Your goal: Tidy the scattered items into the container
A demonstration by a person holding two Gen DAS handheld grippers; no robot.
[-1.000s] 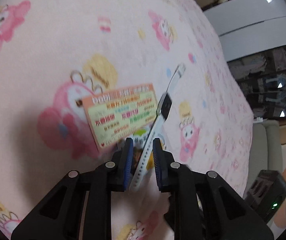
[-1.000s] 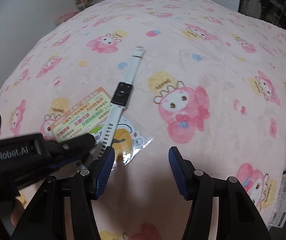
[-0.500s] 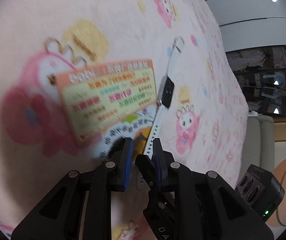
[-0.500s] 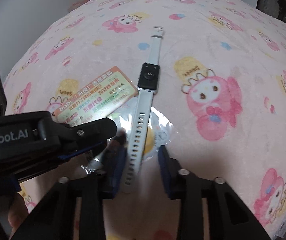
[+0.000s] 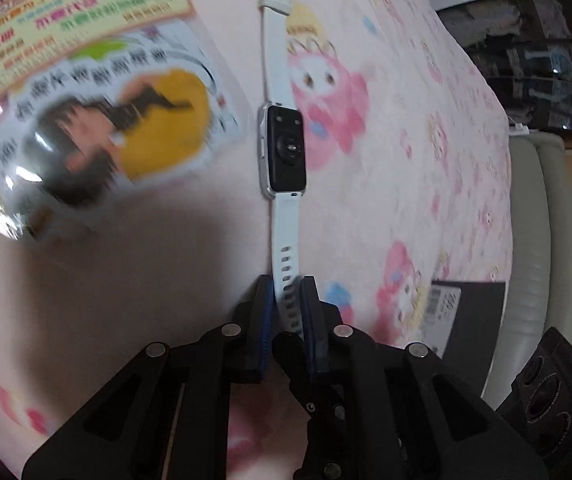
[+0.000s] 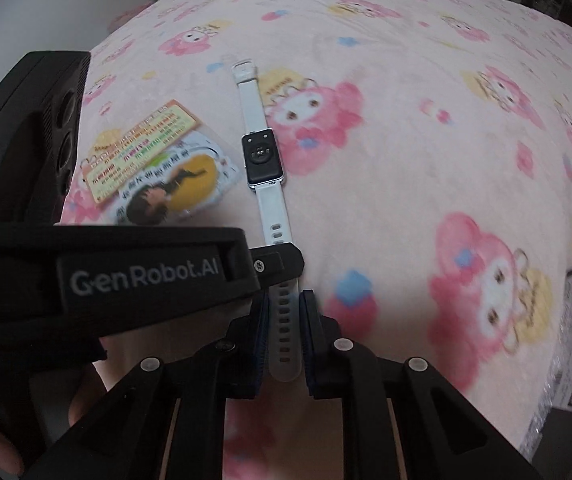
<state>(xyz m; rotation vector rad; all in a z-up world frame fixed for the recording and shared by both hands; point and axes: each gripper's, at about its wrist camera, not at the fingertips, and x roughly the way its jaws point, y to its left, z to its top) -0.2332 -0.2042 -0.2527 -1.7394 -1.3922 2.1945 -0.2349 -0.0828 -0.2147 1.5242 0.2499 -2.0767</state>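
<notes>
Now the watch (image 6: 263, 156) strap is pinched by both grippers — right gripper (image 6: 283, 332) jaws just closed, left gripper (image 5: 287, 308) clamped just ahead — presumably for lifting binward.

A pink blanket (image 6: 406, 208) printed with cartoon characters covers the bed. In the left wrist view, a grey sofa (image 5: 542, 240) stands at three o'clock, with dark glass cabinets (image 5: 526, 60) at one o'clock.

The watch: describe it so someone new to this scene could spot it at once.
On the pink cartoon-print blanket, look just right of the glossy printed packet. The watch lies there stretched out flat, face down. Its pale strap and black rectangular back set it apart; its holed strap end sits between both claws.
</notes>
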